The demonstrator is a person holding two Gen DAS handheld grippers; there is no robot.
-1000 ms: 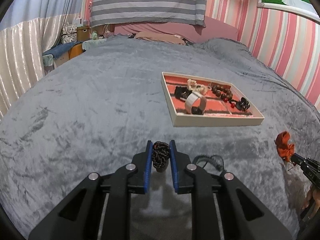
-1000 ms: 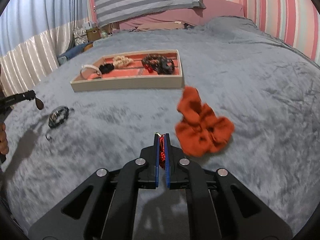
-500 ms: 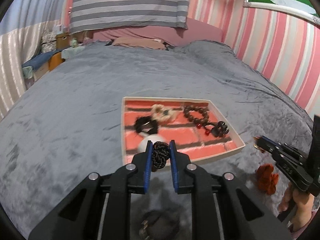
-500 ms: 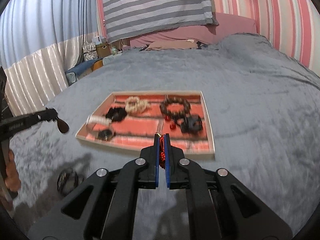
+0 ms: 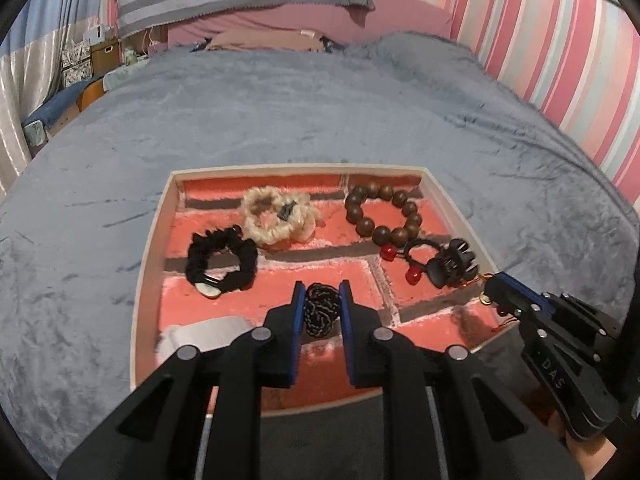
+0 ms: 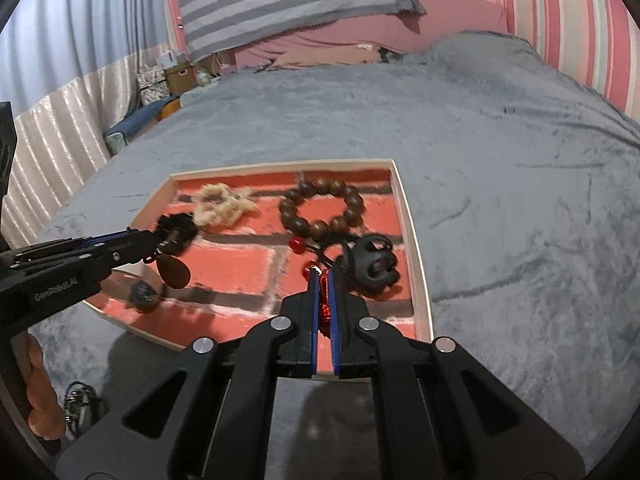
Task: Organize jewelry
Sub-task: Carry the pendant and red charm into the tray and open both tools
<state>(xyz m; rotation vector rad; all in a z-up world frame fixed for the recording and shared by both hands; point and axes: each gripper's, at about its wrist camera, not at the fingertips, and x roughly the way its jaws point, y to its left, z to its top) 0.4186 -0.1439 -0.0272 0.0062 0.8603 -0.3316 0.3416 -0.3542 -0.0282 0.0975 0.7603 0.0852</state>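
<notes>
While both grippers tilt down over the tray (image 5: 149,240), we see the left gripper (image 5: 321,312) with fingers clamped on a dark braided cord (image 5: 319,314), and the right gripper (image 6: 323,300) pinching a red string (image 6: 324,307). The tray lies on a grey bed (image 5: 280,120); beyond it stands a pink striped wall (image 5: 560,60).

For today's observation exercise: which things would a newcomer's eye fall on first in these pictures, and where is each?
The brick-patterned tray on the grey bedspread stands out first, with a wooden bead bracelet at its far right and a cream scrunchie beside a black scrunchie on its left. Over its near edge, the left gripper pinches a dark braided cord and the right gripper a red trinket.
</notes>
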